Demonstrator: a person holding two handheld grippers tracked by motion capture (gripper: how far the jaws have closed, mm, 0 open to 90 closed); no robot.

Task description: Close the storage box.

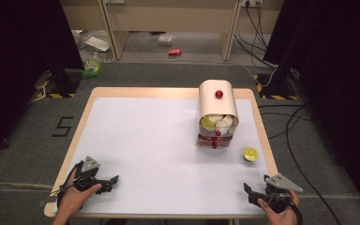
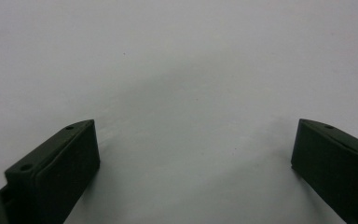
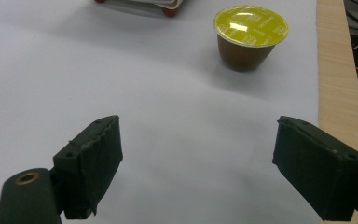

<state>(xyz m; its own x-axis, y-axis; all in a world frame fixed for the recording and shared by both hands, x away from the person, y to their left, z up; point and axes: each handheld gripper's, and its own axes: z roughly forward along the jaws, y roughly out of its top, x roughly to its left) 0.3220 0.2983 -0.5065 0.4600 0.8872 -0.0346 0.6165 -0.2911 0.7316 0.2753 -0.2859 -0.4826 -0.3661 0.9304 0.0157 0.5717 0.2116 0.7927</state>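
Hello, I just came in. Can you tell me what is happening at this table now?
A person sits at the table holding a tool in each hand. The left tool and the right tool both rest near the front edge, jaws open and holding nothing. A coffee capsule with a yellow lid stands upright ahead of the right tool, untouched. Behind it stands a small dispenser box with more capsules inside.

Grey carpet floor (image 1: 23,140), black curtains (image 1: 18,33), wooden cabinet (image 1: 168,18) behind.
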